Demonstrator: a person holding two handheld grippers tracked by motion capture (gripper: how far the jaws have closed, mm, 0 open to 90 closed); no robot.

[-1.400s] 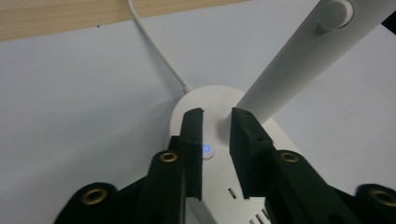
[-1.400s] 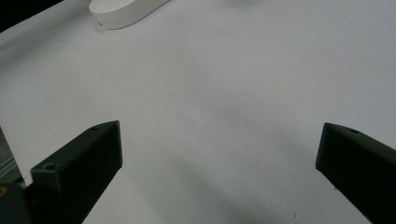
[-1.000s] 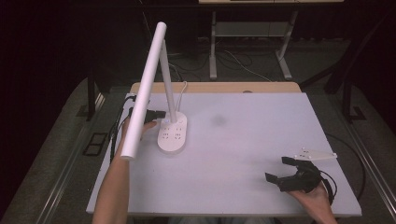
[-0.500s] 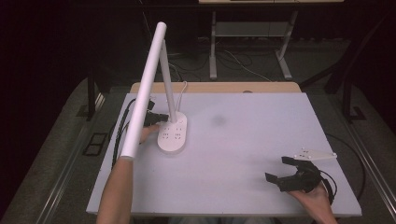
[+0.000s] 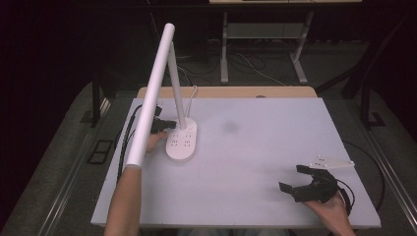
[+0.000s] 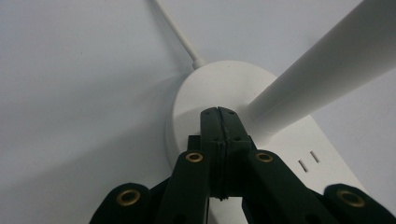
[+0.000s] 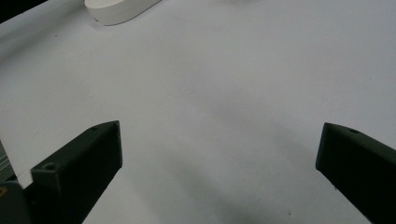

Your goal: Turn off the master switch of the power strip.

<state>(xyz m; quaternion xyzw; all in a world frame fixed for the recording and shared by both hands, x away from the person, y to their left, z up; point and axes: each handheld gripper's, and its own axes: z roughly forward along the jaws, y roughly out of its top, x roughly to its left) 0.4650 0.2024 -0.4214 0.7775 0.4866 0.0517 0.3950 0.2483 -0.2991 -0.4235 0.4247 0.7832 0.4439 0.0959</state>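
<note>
No words, labels, brand names, numbers or signs can be read in any of the views. The white lamp base (image 5: pixel 181 143), at the far left of the surface (image 5: pixel 255 147), carries only rows of small socket slots, which are openings and not writing; in the left gripper view two of these slots show as plain short bars on the base (image 6: pixel 308 161). The white lamp bar (image 5: pixel 152 93) and the pale surface are unmarked.
</note>
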